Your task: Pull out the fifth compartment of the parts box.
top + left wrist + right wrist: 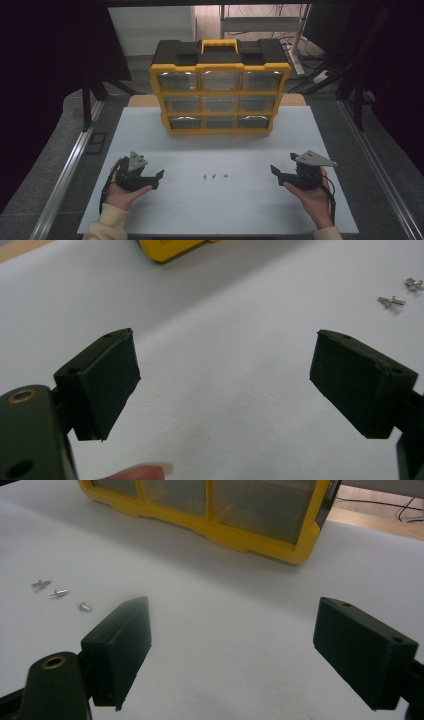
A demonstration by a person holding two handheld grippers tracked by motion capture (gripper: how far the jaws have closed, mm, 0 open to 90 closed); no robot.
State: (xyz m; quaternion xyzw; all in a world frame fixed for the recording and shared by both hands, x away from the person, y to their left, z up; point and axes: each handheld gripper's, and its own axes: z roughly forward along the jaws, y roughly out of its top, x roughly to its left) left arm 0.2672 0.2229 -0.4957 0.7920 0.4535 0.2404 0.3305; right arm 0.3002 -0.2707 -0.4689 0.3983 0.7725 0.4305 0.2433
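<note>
Three small metal screws (pixel 214 176) lie in a row on the white table (pixel 215 210), midway between my two grippers. My left gripper (pixel 157 180) rests at the near left, held in a hand, jaws pointing right toward the screws. In the left gripper view its jaws (pixel 225 375) stand wide apart with nothing between them, and two screws (pixel 391 301) lie off to the upper right. My right gripper (pixel 276 176) sits at the near right, pointing left. Its jaws (pixel 232 640) are wide open and empty, with the screws (pixel 58 593) to their left.
A yellow and black organizer case (pixel 220 87) with several clear drawers stands upright at the back of the table; its lower edge (pixel 225 525) lies ahead of the right gripper. Metal rails run along both sides of the table.
</note>
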